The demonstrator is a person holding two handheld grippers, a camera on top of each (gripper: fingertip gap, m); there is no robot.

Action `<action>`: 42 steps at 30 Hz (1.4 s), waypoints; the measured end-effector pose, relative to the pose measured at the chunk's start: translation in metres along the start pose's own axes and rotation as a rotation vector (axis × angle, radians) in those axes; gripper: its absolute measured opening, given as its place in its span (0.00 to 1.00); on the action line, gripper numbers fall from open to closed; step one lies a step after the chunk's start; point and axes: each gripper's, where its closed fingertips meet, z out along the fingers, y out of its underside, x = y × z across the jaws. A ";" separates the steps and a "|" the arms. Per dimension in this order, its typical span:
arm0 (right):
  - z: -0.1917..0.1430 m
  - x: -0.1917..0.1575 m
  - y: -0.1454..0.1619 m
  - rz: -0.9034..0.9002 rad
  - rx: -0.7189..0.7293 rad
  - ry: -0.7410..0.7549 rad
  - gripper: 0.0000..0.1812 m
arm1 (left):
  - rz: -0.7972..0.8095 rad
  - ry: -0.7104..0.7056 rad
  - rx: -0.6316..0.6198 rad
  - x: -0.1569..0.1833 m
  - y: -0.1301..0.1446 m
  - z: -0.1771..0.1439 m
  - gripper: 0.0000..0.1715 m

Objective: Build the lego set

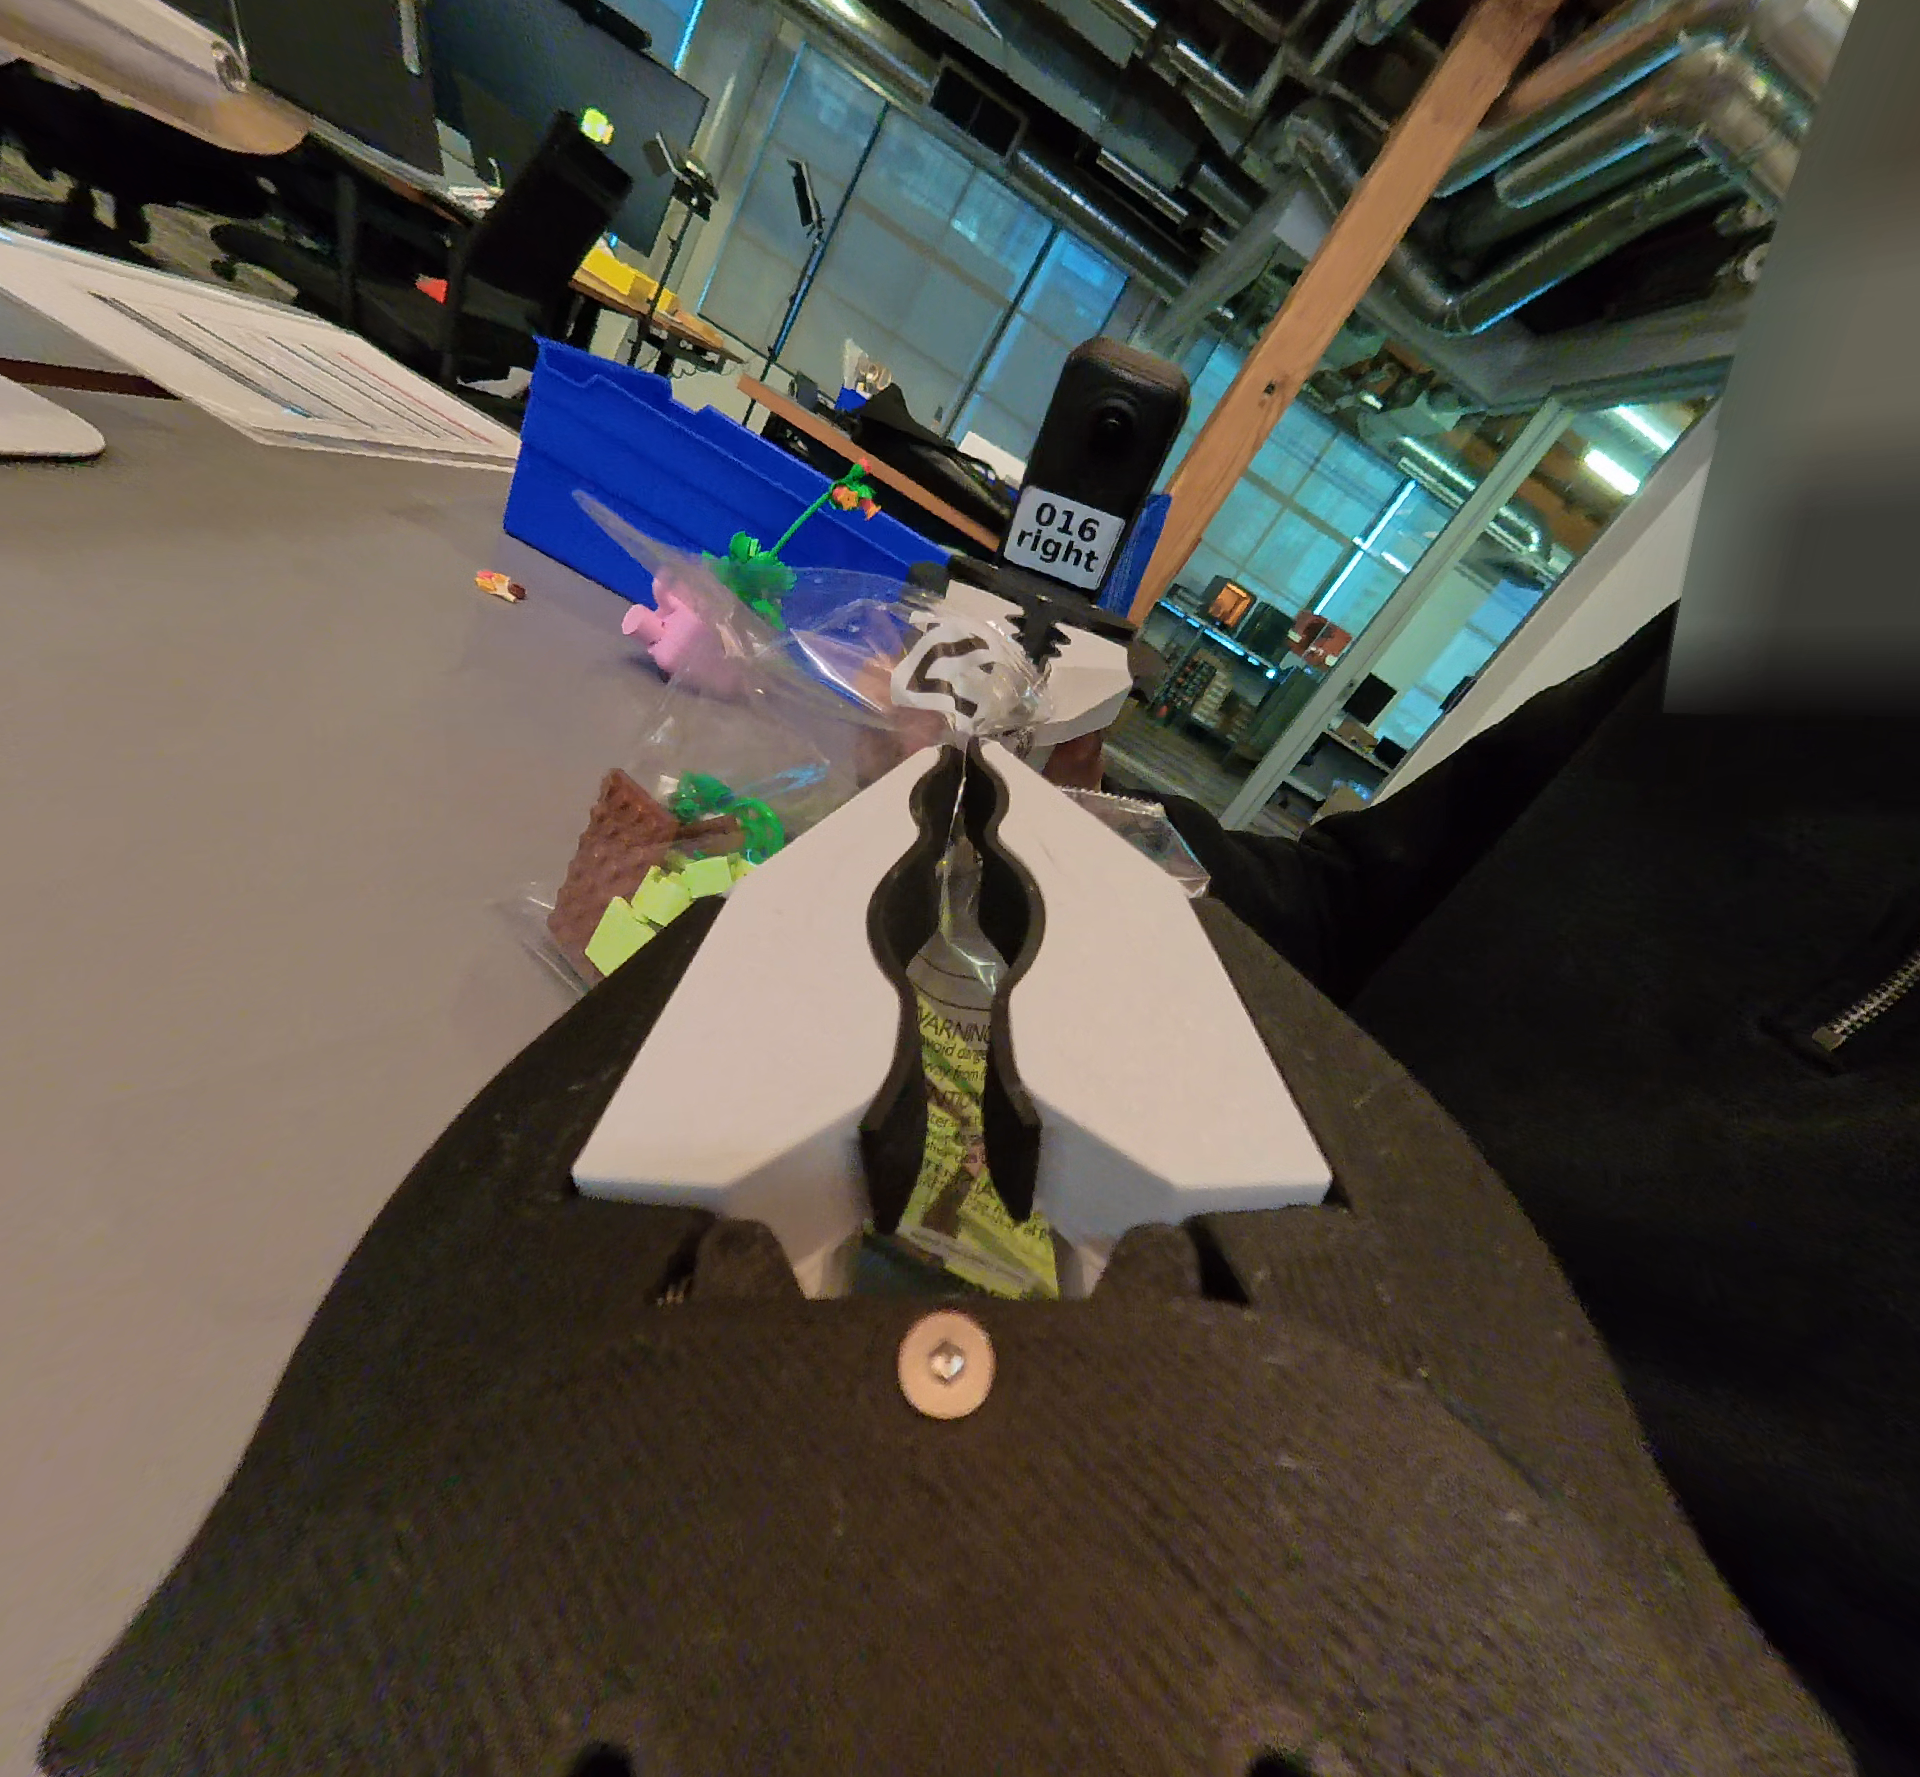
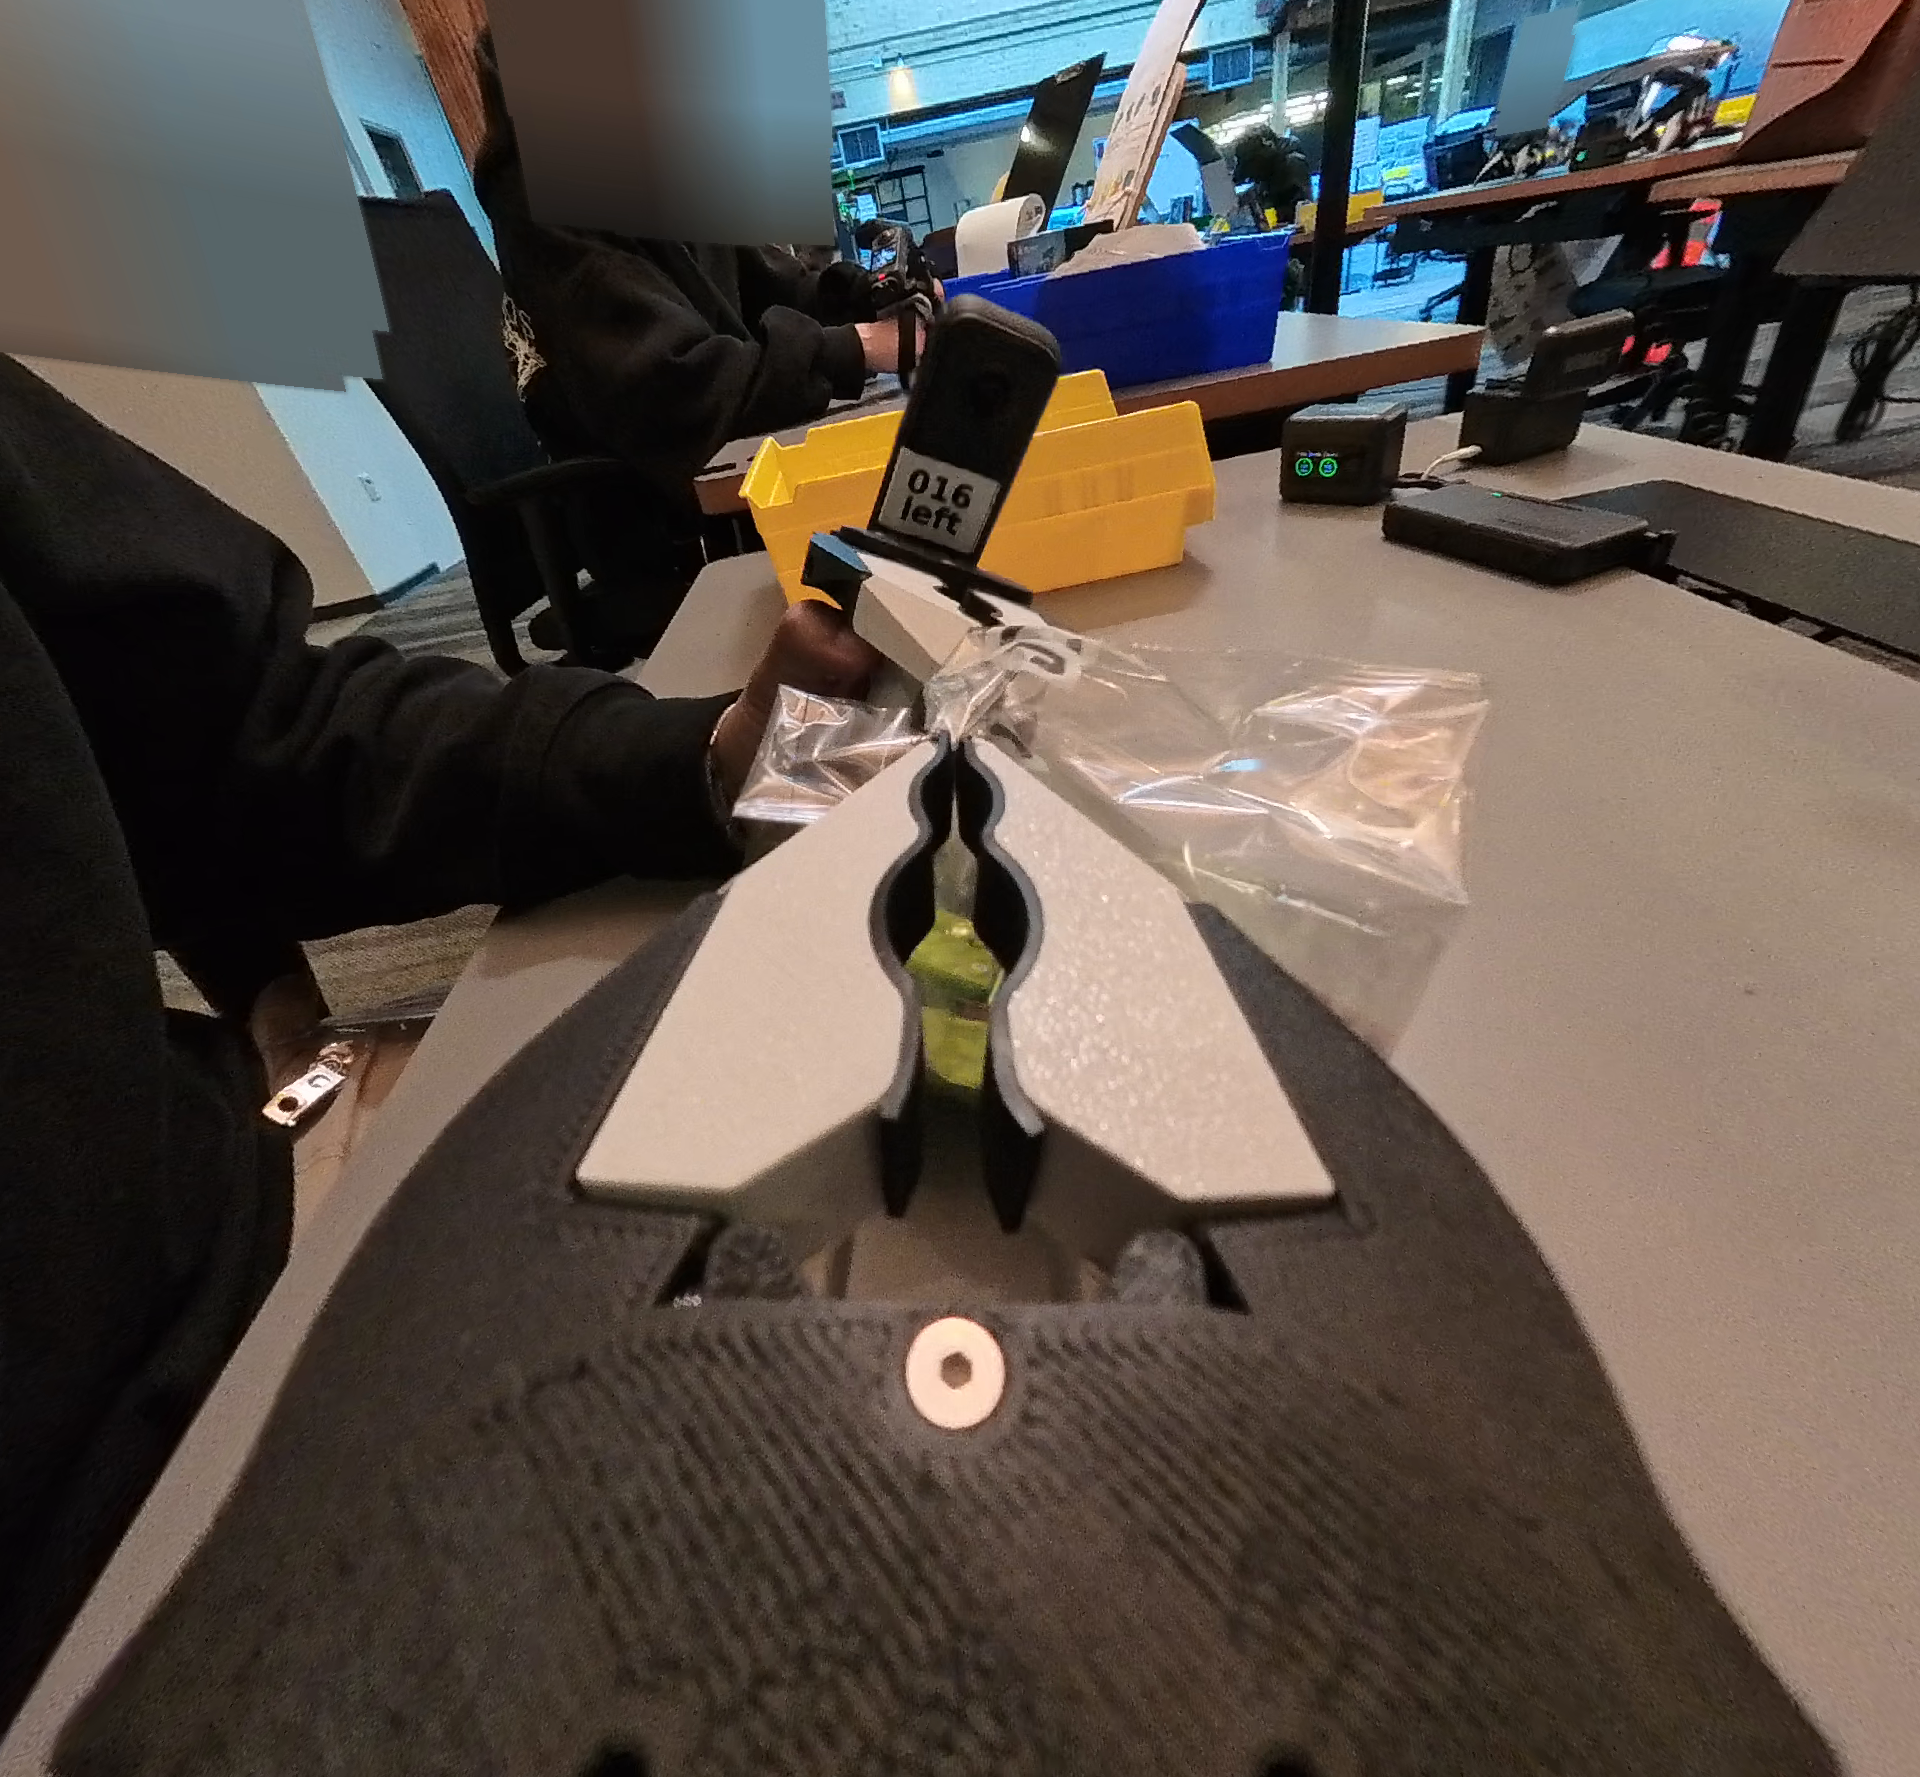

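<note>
Two sets of tongs have hold of one thing: the clear, crinkled plastic bag of lego pieces, which you will take as the landmark. Your left tongs are closed on a gathered fold of its film, and some of that film, with printed text on it, runs back between the fingers. Left of the bag, on the grey counter, lies a second clear packet holding lime green bricks and a brown textured piece. Beyond the bag stands a small pink lego pig with a green stalk and leaves on it, and behind that a blue plastic bin.

Your right tongs meet the left pair nose to nose at the bag's neck, pinched shut on the film too; the bag's loose body spreads right of them over the counter. Behind the bag sits a yellow plastic bin.

You appear to be at the bag-opening step, before any building from this bag. The next move likely calls for pulling the two grips apart while keeping both squeezed, gently enough that a sudden tear does not scatter bricks off the counter edge.
</note>
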 end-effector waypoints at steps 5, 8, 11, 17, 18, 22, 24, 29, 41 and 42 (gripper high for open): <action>-0.005 0.012 -0.004 0.029 0.014 0.061 0.00 | 0.043 -0.026 -0.012 0.001 0.000 -0.001 0.00; -0.004 0.021 -0.002 0.028 0.002 0.132 0.00 | 0.063 -0.058 -0.008 -0.002 -0.001 -0.003 0.00; -0.004 0.034 -0.001 0.023 -0.012 0.239 0.00 | 0.100 -0.108 -0.005 -0.004 -0.001 -0.003 0.00; -0.005 0.055 0.010 0.108 -0.009 0.429 0.00 | 0.229 -0.271 -0.044 -0.010 0.006 0.004 0.00; -0.005 0.057 0.012 0.127 -0.005 0.447 0.00 | 0.250 -0.299 -0.055 -0.010 0.009 0.006 0.00; -0.005 0.059 0.015 0.099 -0.021 0.536 0.00 | 0.286 -0.373 -0.047 -0.008 0.012 0.009 0.00; -0.003 0.059 0.016 0.072 -0.036 0.569 0.00 | 0.312 -0.410 -0.053 -0.007 0.014 0.009 0.00; -0.002 0.060 0.018 0.036 -0.059 0.618 0.00 | 0.370 -0.472 -0.083 -0.007 0.018 0.010 0.00; -0.003 0.055 0.009 0.143 0.078 0.482 0.00 | 0.297 -0.404 -0.020 -0.003 0.012 0.004 0.00; -0.004 0.053 0.008 0.140 0.082 0.445 0.00 | 0.258 -0.377 -0.003 -0.003 0.011 0.002 0.00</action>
